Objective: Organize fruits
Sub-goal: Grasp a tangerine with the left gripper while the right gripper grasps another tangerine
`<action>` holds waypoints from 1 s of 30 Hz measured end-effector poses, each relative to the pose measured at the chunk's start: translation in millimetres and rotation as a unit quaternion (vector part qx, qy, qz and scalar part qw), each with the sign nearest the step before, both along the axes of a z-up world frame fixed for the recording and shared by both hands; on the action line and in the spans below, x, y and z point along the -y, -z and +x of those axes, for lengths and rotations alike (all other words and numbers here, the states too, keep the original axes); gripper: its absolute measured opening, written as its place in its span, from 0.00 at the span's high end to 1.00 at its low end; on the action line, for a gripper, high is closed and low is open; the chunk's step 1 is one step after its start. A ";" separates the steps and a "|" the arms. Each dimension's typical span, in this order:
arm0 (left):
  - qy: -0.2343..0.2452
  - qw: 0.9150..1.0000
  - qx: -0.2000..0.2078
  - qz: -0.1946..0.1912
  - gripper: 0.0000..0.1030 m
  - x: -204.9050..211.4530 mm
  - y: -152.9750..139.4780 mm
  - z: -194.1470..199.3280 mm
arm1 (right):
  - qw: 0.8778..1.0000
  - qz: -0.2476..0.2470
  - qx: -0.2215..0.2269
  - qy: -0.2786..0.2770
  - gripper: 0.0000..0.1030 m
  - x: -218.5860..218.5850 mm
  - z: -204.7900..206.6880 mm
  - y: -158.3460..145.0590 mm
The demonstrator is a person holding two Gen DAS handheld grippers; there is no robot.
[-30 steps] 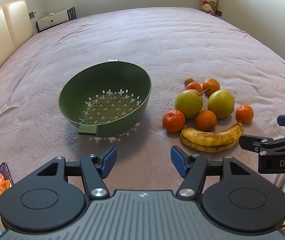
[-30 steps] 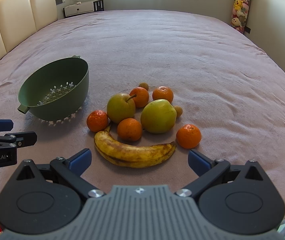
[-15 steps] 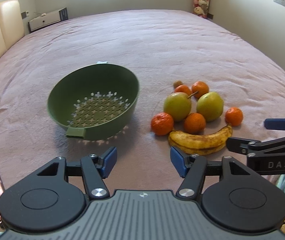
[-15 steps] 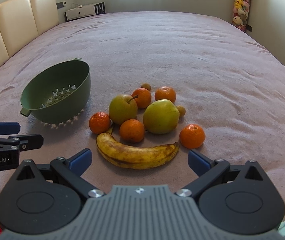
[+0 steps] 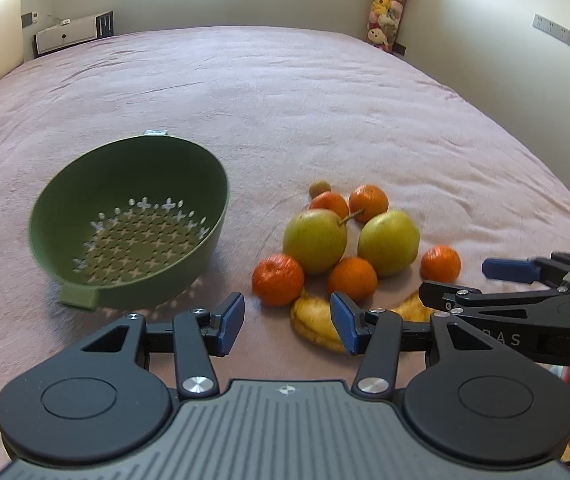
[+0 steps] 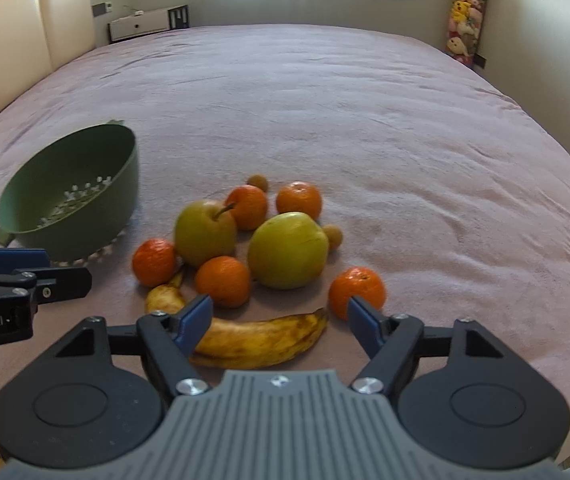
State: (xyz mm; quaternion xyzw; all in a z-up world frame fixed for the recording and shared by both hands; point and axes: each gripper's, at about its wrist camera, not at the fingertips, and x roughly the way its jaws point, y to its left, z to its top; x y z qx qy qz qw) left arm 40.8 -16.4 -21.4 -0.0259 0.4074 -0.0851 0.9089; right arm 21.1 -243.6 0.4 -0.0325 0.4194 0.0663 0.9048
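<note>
Green colander: empty, left of the fruit heap. Banana: nearest item, now closer under my right gripper, jaws closing around it, not yet touching. Left gripper: also advanced, narrowing, holding nothing. I judge first pickup imminent; no fruit sorted.
</note>
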 end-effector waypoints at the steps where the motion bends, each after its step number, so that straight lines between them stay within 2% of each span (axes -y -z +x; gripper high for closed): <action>1: -0.001 1.000 0.001 -0.004 0.42 0.4 2.8 3.6 | 1.000 -0.002 -0.004 0.006 0.34 2.5 3.9 2.5; 4: -0.010 1.000 -0.004 -0.012 0.42 0.9 14.7 14.3 | 1.000 -0.015 -0.013 0.024 0.39 10.9 15.7 10.4; 10: -0.042 0.998 -0.024 -0.039 0.42 -2.3 37.1 37.0 | 0.998 -0.021 -0.028 0.057 0.40 25.5 36.3 23.6; 13: -0.046 0.998 -0.034 -0.037 0.41 0.0 46.2 46.5 | 0.997 -0.022 -0.038 0.067 0.40 30.8 44.1 31.2; 21: -0.057 0.995 -0.061 -0.056 0.41 -1.1 63.2 64.7 | 0.996 -0.009 -0.054 0.069 0.41 35.1 57.9 48.4; 28: -0.071 0.994 -0.068 -0.047 0.42 -1.9 70.7 75.3 | 0.994 0.009 -0.066 0.086 0.52 42.8 65.1 56.7; 30: -0.078 0.993 -0.076 -0.043 0.47 -3.4 74.3 78.1 | 0.994 0.005 -0.063 0.087 0.56 42.6 65.1 56.6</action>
